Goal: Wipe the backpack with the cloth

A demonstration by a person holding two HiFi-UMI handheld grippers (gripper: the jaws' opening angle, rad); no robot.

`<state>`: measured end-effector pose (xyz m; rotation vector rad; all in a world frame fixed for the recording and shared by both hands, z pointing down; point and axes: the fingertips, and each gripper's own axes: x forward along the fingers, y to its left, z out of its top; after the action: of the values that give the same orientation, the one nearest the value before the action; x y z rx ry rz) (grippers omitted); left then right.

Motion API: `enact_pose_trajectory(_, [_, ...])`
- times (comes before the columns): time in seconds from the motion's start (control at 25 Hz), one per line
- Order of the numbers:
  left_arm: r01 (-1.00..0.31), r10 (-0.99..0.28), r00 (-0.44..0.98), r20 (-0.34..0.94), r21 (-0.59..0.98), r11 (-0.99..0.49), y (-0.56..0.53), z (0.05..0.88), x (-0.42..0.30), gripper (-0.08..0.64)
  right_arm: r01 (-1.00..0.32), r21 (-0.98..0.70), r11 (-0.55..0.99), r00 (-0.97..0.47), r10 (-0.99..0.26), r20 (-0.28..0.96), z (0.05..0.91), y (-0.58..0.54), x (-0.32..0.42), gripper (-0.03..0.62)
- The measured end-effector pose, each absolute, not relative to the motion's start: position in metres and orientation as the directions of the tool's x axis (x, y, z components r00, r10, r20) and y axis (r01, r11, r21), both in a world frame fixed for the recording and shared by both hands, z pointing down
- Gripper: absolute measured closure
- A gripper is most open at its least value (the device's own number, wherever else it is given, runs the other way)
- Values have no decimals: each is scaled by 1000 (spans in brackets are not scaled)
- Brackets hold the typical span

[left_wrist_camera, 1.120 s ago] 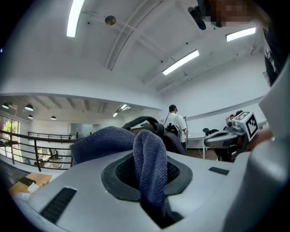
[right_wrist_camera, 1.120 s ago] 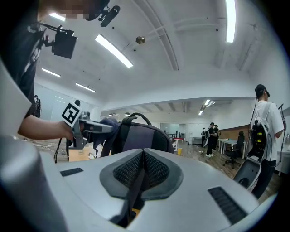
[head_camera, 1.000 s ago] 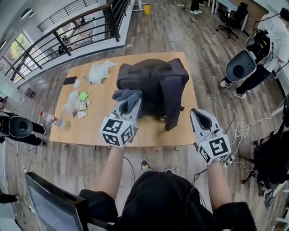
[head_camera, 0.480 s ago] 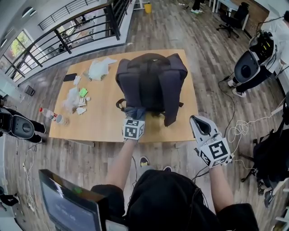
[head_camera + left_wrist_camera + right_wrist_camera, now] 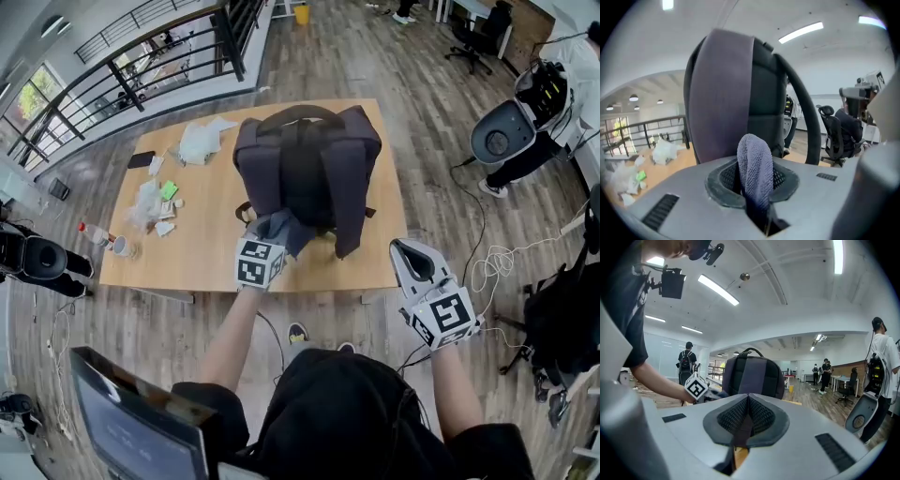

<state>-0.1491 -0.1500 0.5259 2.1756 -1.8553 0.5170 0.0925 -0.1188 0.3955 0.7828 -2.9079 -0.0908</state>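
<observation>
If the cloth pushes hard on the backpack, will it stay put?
The backpack stands upright on the table, right gripper off it, so a firm push could tip or slide it. Its fabric looks soft and would probably dent under the cloth.

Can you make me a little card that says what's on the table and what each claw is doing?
table: wooden, with the backpack standing on it
left claw: shut on the cloth, low by the backpack's near side
right claw: shut, empty, near the table's right corner
white bag: crumpled, at the table's far left
</observation>
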Motion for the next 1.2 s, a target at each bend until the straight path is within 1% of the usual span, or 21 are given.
enact_pose_trajectory(0.24, [-976,-962,120,245,-147,-159,-153,365,-160,494,-490,80,868,-864,-496,84,394,-118,89,578])
enact_pose_trajectory(0.4, [-967,-996,64,56,-241,-76,-147,264,-168,494,-495,80,865,-862,-501,80,390,-116,90,579])
enact_pose_trajectory(0.48, [-953,-1000,26,4,-301,-26,-147,237,-177,494,-496,78,865,-862,-501,76,389,-116,90,578])
enact_pose_trajectory(0.52, [-946,-1000,11,11,-325,-14,-151,238,-181,494,-497,76,865,-862,-502,75,389,-115,91,579])
enact_pose_trajectory(0.56, [-944,-1000,4,31,-331,-14,-154,248,-184,494,-498,74,864,-861,-503,76,391,-115,92,579])
enact_pose_trajectory(0.8, [-970,-993,-32,110,-245,4,-145,344,-183,494,-506,54,861,-854,-509,113,410,-112,97,578])
enact_pose_trajectory(1.0, [-986,-953,-38,300,-169,-14,-147,464,-187,494,-505,36,862,-848,-504,162,426,-108,94,580])
enact_pose_trajectory(1.12, [-987,-899,-79,432,-159,10,-146,546,-202,494,-506,40,862,-840,-503,206,437,-103,95,579])
enact_pose_trajectory(1.2, [-990,-871,-98,481,-138,36,-145,586,-211,494,-512,44,858,-830,-507,233,443,-100,100,578])
